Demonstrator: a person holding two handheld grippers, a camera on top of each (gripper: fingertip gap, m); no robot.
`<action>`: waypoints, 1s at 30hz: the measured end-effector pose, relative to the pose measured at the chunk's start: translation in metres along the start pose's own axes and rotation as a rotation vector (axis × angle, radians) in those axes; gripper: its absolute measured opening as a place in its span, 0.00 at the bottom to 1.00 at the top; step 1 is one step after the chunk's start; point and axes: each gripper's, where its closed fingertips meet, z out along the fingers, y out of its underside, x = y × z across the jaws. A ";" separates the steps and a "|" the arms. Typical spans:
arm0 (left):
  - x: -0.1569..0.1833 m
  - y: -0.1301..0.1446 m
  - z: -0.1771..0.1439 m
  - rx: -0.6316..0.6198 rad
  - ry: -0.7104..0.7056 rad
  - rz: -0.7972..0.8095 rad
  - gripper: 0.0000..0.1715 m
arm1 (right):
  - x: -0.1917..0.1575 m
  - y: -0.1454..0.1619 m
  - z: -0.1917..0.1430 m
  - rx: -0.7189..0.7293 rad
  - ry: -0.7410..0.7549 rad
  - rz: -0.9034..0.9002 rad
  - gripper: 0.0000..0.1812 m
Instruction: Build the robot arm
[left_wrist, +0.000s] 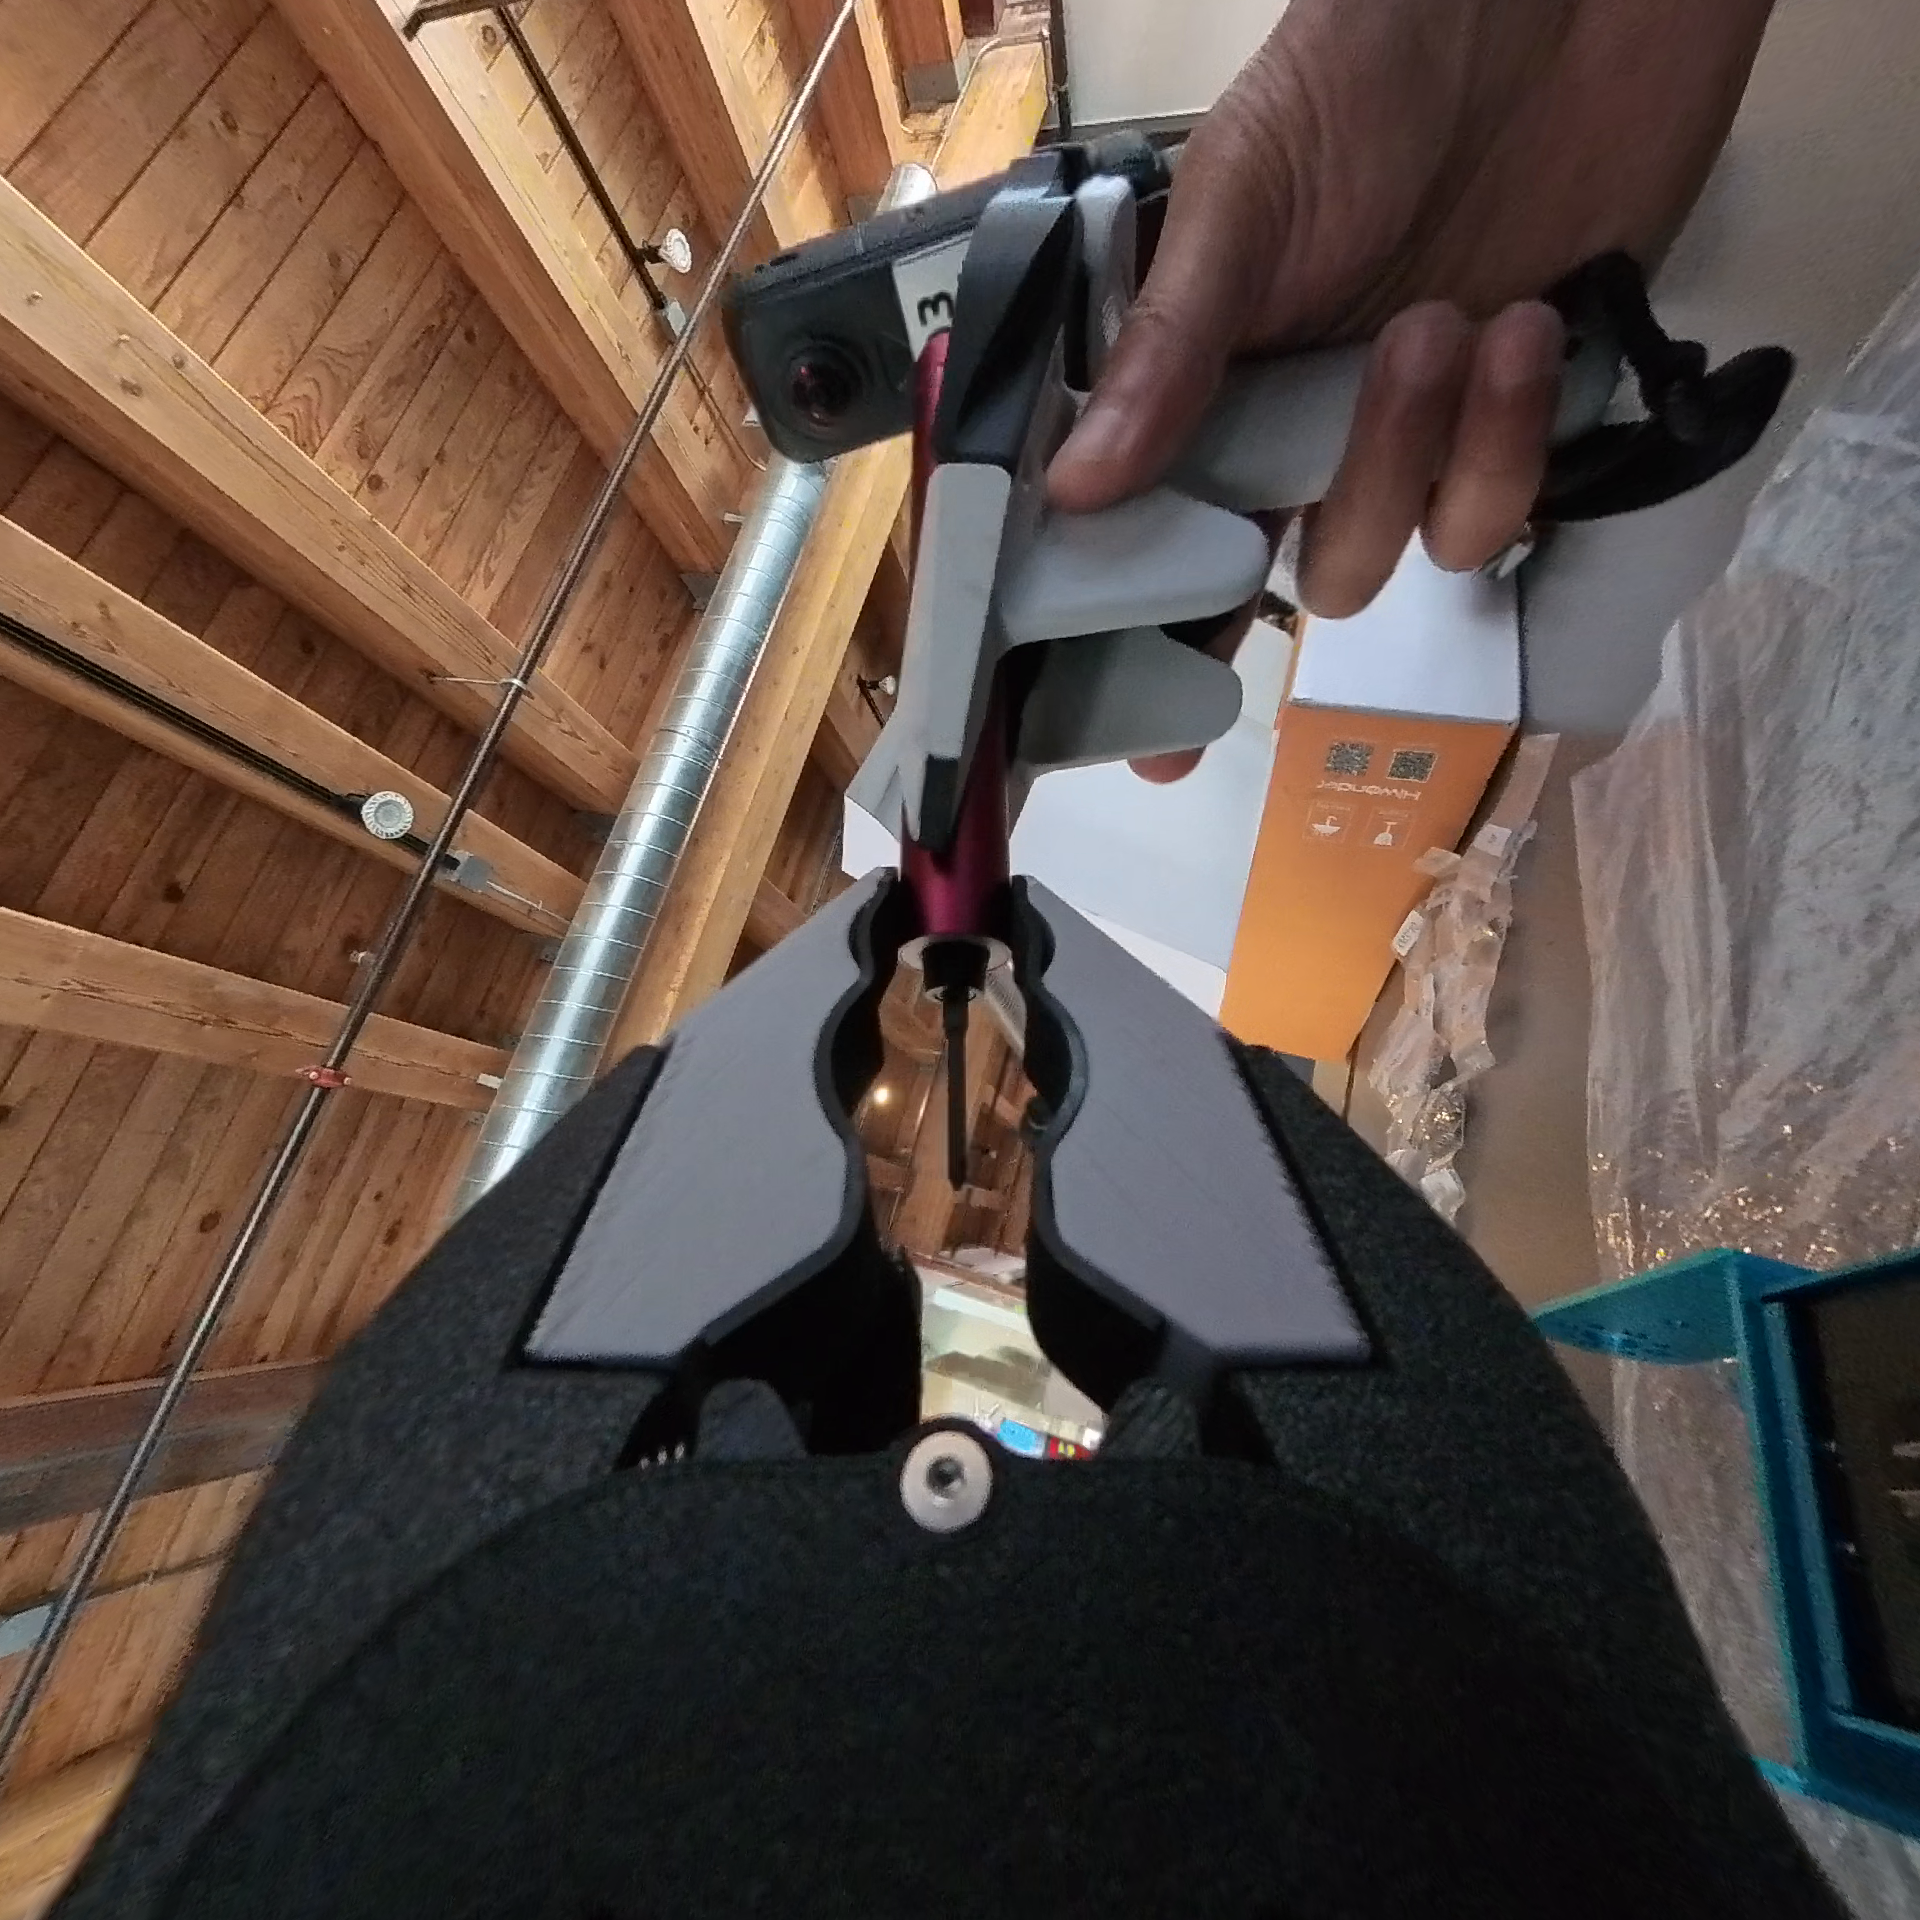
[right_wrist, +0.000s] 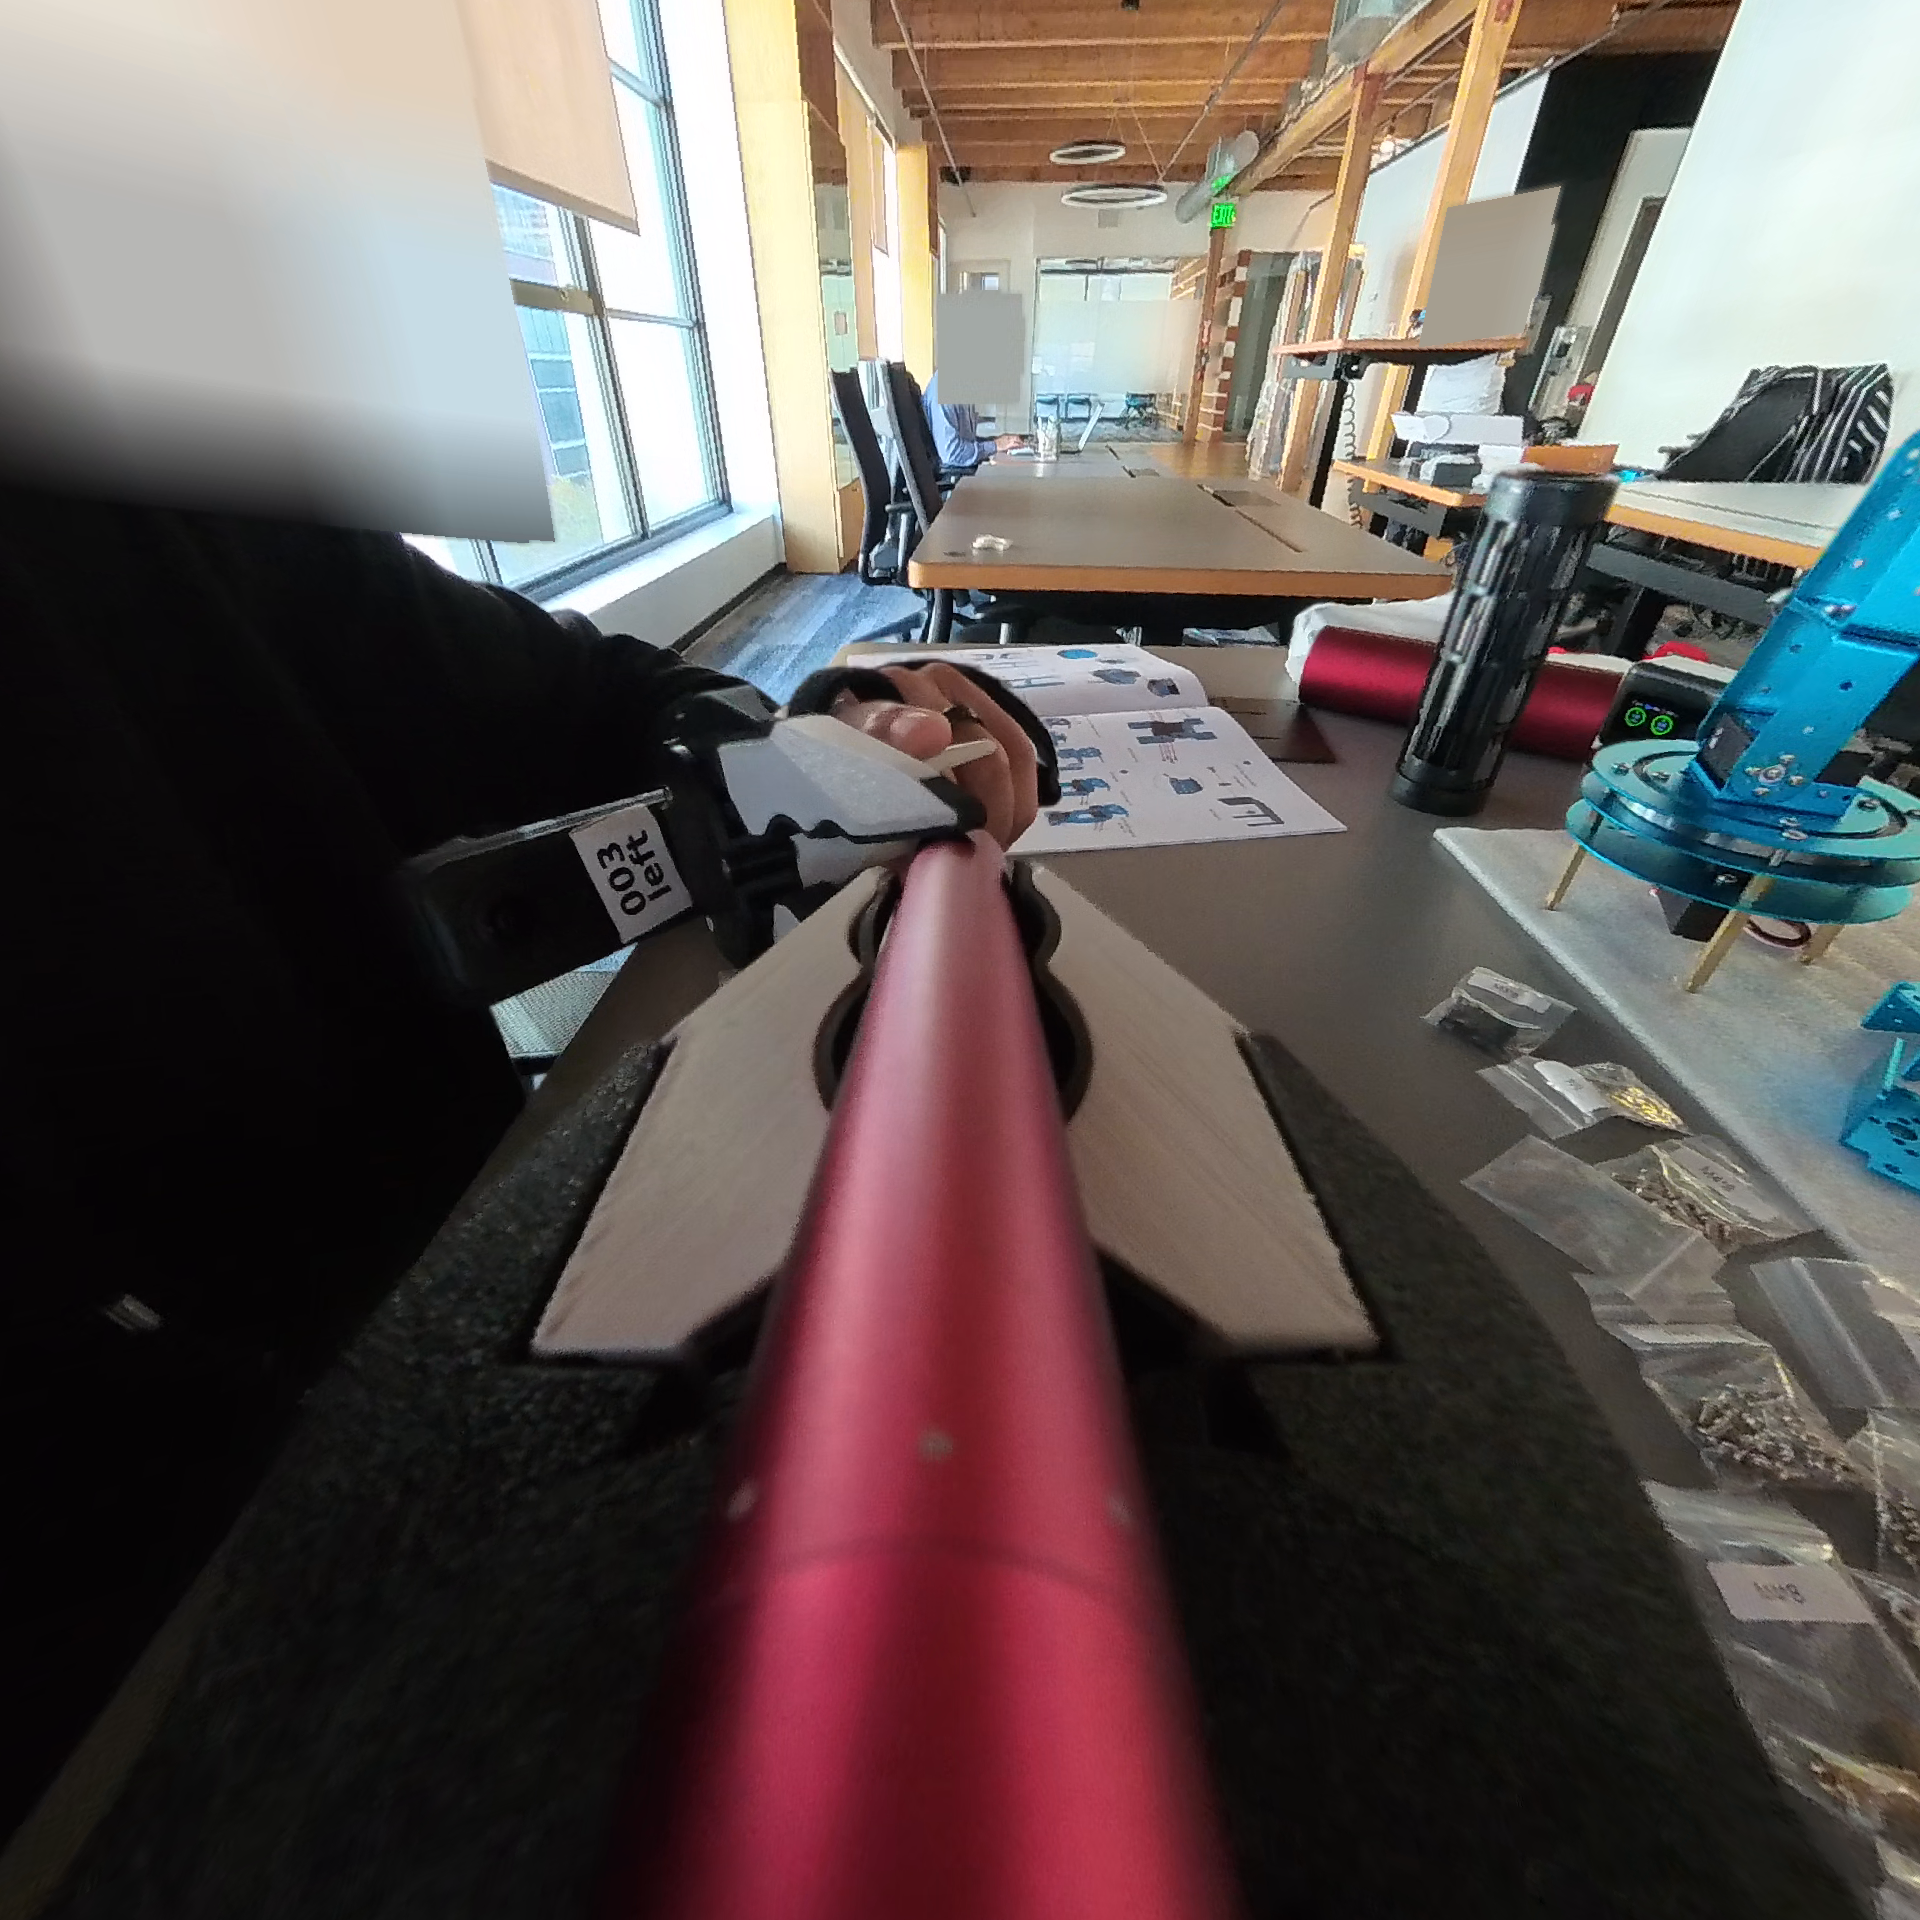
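Note:
A red metal screwdriver (left_wrist: 977, 831) with a silver collar and a thin black bit (left_wrist: 954, 1081) is held between both grippers. In the left wrist view, which looks up at the ceiling, my left gripper (left_wrist: 951, 883) has its fingertips closed around the bit end, and the bit points back between the fingers. My right gripper (left_wrist: 925, 800), held by a hand (left_wrist: 1403, 260), clamps the shaft just beyond. In the right wrist view the red shaft (right_wrist: 935, 1351) runs along between the fingers of my right gripper (right_wrist: 951, 883), and my left gripper (right_wrist: 935, 831) meets its far end.
On the dark table (right_wrist: 1299, 956) are an open instruction booklet (right_wrist: 1143, 769), a black cylinder (right_wrist: 1496, 644), a red tube (right_wrist: 1382, 675), a blue robot arm on a round base (right_wrist: 1766, 748) and several bags of screws (right_wrist: 1662, 1195). An orange box (left_wrist: 1351, 852) stands nearby. Less than 4 cm separates the two grippers' tips.

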 end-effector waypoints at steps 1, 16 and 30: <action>-0.001 -0.001 0.000 0.005 0.001 -0.013 0.11 | -0.001 -0.001 0.000 -0.004 -0.002 -0.006 0.13; 0.000 -0.008 -0.002 0.030 0.029 -0.078 0.11 | -0.010 -0.001 -0.003 -0.035 -0.018 -0.126 0.13; 0.002 -0.007 -0.001 0.004 0.052 -0.154 0.15 | -0.010 0.002 0.000 -0.076 0.038 -0.212 0.12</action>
